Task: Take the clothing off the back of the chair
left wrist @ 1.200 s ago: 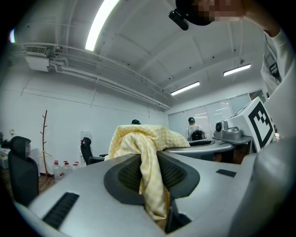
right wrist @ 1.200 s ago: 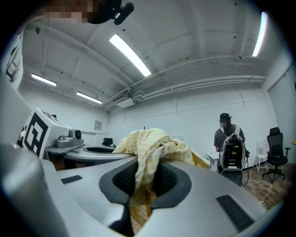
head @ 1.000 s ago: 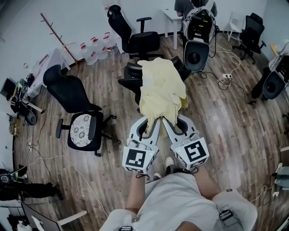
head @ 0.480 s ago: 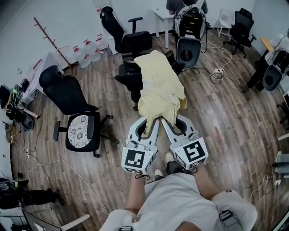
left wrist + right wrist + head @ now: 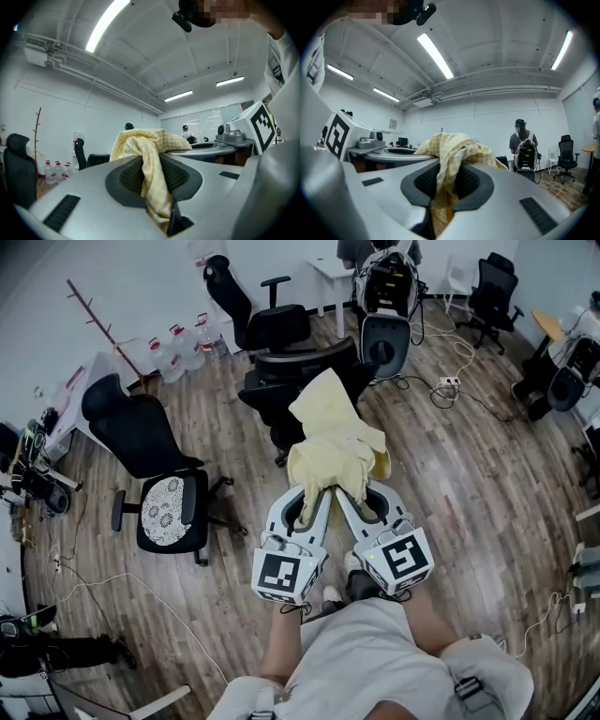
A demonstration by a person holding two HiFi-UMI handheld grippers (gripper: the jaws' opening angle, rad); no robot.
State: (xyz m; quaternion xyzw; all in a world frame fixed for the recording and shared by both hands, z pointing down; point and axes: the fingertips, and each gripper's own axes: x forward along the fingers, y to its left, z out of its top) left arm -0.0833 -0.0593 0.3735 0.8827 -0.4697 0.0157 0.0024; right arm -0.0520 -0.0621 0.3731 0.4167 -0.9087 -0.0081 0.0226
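Observation:
A pale yellow checked garment (image 5: pixel 333 432) hangs bunched between both grippers and the black office chair (image 5: pixel 302 369) just beyond them. The chair's back shows bare above the cloth's far tip; I cannot tell whether that tip still touches the chair. My left gripper (image 5: pixel 314 491) is shut on the garment's near edge, and the cloth (image 5: pixel 152 178) runs down between its dark pads. My right gripper (image 5: pixel 349 491) sits close beside it, shut on the same garment (image 5: pixel 445 183). Both grippers point level, side by side, in front of my body.
A black chair with a lace cushion (image 5: pixel 173 507) stands to the left, and another black chair (image 5: pixel 258 320) behind. Water bottles (image 5: pixel 183 341) and a coat stand (image 5: pixel 103 320) line the far wall. Equipment (image 5: pixel 384 315) and floor cables (image 5: pixel 459 381) lie at the back right. A person (image 5: pixel 525 145) stands there.
Both grippers have drawn back together with the garment. The cloth has slid off the chair's back, which was covered before and now shows bare.

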